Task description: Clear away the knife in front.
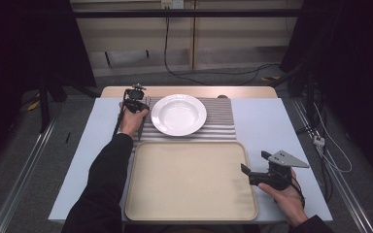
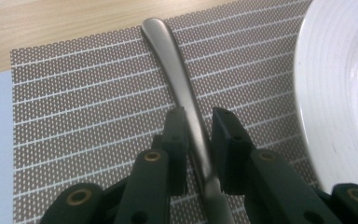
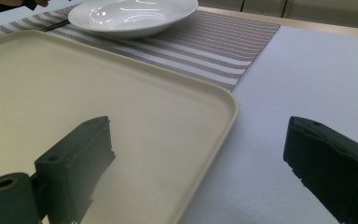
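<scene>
Pale blue table (image 1: 272, 126) with striped placemat (image 1: 221, 119) at twelve o'clock, dark floor around. Seen close: left gripper (image 2: 199, 122) nearly shut astride a metal handle (image 2: 177, 79) (nine o'clock of the white plate (image 2: 340, 88)); contact unclear. Right gripper (image 3: 198, 158) wide open, empty, straddling the beige tray (image 3: 121, 107) edge.

The high view looks forward and down from above the person's side, taking in the whole tabletop (image 1: 267, 126). The left gripper view sits close over the striped placemat (image 2: 84, 112), looking down along its own jaws, with the white plate (image 2: 340, 93) at its right edge. The right gripper view looks low across the beige tray (image 3: 121, 107) toward the same plate and placemat, which all three views share.
</scene>
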### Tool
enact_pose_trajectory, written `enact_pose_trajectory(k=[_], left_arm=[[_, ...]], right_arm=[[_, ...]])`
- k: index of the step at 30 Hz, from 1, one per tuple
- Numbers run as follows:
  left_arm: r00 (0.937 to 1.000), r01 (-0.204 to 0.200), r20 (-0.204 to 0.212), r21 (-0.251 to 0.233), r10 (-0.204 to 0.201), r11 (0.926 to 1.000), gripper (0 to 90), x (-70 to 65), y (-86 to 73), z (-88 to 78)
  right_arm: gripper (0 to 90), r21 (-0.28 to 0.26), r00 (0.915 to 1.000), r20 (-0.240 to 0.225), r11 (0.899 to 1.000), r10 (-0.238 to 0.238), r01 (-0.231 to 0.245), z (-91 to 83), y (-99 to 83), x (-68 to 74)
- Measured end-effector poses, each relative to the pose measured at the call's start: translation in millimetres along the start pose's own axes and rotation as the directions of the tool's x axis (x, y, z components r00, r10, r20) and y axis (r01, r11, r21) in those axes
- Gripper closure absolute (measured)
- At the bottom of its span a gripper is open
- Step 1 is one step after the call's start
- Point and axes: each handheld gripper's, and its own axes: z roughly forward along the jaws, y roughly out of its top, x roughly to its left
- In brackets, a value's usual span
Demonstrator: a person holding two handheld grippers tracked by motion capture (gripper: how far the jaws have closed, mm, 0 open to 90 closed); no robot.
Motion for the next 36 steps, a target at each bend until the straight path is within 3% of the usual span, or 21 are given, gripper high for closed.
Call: enact_pose_trajectory(k=[11,14,21,22,25,36], left_arm=[[0.9982,-0.056,0.026,0.075,0.054,0.9956,79.6,3.3,1.6,-6.2],[0.9981,-0.042,0.048,0.085,0.038,0.9955,79.0,8.3,0.9,-7.5],[0.9983,-0.052,0.03,0.092,0.049,0.9944,76.6,6.5,2.1,-6.8],[0.9991,-0.034,0.03,0.088,0.031,0.9955,76.5,5.9,1.8,-6.5],[0.9979,-0.061,0.027,0.097,0.058,0.9935,76.4,5.8,2.6,-6.6],[0.9978,-0.062,0.03,0.112,0.059,0.9918,79.9,4.7,4.8,-6.6]], right_arm=[[8.1,0.0,1.0,0.003,1.0,0.0,0.0,-0.1,0.1,0.4],[8.2,0.002,1.0,0.002,1.0,-0.004,0.004,-0.1,0.0,0.3],[8.1,0.004,1.0,0.001,1.0,-0.003,0.003,0.4,0.1,0.6],[8.1,0.004,1.0,0.001,1.0,-0.002,0.002,0.4,0.1,0.6],[8.2,0.006,1.0,-0.001,1.0,-0.003,0.003,0.7,0.1,0.7],[8.2,0.007,1.0,-0.002,1.0,-0.002,0.002,0.7,0.1,0.7]])
